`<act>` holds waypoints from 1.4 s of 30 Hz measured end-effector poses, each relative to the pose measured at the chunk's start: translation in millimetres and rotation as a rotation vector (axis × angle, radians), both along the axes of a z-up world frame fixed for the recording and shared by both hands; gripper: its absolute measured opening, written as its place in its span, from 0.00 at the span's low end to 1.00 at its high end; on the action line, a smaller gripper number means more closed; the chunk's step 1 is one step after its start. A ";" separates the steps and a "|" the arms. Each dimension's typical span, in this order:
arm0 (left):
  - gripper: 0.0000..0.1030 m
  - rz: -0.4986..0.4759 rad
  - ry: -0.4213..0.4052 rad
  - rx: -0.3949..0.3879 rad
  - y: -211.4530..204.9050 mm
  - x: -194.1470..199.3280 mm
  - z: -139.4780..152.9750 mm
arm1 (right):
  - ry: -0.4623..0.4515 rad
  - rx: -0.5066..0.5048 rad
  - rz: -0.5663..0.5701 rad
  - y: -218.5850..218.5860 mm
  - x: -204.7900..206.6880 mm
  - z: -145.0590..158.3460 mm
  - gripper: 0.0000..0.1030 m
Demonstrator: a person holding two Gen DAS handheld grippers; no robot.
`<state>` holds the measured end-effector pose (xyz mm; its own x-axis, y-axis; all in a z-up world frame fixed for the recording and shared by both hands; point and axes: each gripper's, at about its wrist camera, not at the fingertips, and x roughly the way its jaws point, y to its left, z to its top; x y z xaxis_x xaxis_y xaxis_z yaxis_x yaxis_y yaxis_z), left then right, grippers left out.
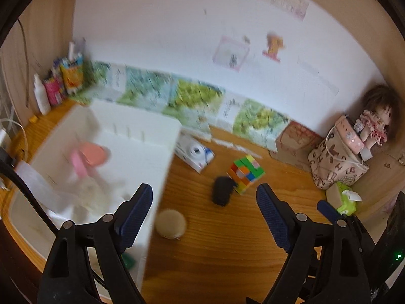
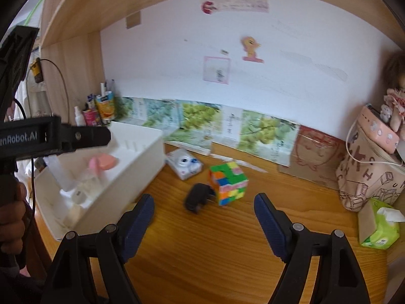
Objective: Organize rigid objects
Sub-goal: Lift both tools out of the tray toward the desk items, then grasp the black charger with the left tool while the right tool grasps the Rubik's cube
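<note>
1. Both my grippers stand with jaws apart and nothing between them: the left gripper (image 1: 204, 193) hangs over the near edge of the bin (image 1: 162, 169), the right gripper (image 2: 204, 202) over bare desk (image 2: 202, 240).
2. Done so far, as I judge it: the white bin at the left already holds a pink-and-salmon thing (image 1: 88, 155) and some pale clutter that is too blurred for me to name.
3. Left to do: four things lie loose on the desk. The cube (image 2: 227, 183) sits mid-desk, with a black lump (image 2: 197, 197) touching or just beside its near left corner. A small white camera (image 2: 184, 163) lies near the bin's far corner. A round tan puff (image 1: 170, 224) lies just beside the bin's near wall.
4. So I reckon the job is partly through, with most of the loose pieces waiting.
5. Only my left view shows the puff, and something green (image 1: 127, 261) low down by my left finger; the right view has neither.
6. Only my right view shows my other tool (image 2: 50, 136) reaching over the bin, with the hand (image 2: 11, 215) on its grip, and the shelf above.
7. The right view also gives the sharper look at the cube and the tissue box (image 2: 379, 228) to the right; the left view is smeared over the bin.
</note>
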<state>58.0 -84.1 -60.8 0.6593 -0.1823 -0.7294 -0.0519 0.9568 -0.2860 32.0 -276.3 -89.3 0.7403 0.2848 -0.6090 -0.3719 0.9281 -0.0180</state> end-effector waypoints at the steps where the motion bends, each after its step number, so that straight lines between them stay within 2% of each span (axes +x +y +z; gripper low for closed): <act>1: 0.84 0.003 0.031 -0.008 -4.8 6.2 -4.2 | 0.004 0.000 -0.003 -5.3 4.3 -1.8 0.79; 4: 0.84 0.002 0.091 -0.042 -16.6 21.6 -14.7 | 0.016 -0.005 -0.005 -16.3 17.7 -7.4 0.79; 13: 0.84 0.013 0.284 -0.035 -33.5 75.7 -47.1 | 0.078 0.009 0.020 -34.0 67.7 -33.5 0.79; 18: 0.84 0.010 0.383 0.011 -42.0 100.4 -65.8 | 0.111 0.017 0.051 -32.0 93.4 -53.1 0.79; 25: 0.84 0.003 0.508 0.022 -49.7 124.0 -93.5 | 0.132 0.033 0.067 -27.0 116.7 -79.2 0.79; 33: 0.83 -0.001 0.591 0.043 -53.6 140.0 -115.3 | 0.127 0.059 0.058 -27.1 134.4 -94.5 0.79; 42: 0.77 -0.001 0.628 0.069 -56.3 150.1 -125.8 | 0.147 0.102 0.077 -26.0 145.3 -102.9 0.77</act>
<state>208.1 -140.4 -186.7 0.1015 -0.1217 -0.9874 -0.1888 0.9721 -0.1392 177.3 -302.2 -192.1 0.6193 0.4027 -0.6740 -0.4331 0.8912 0.1346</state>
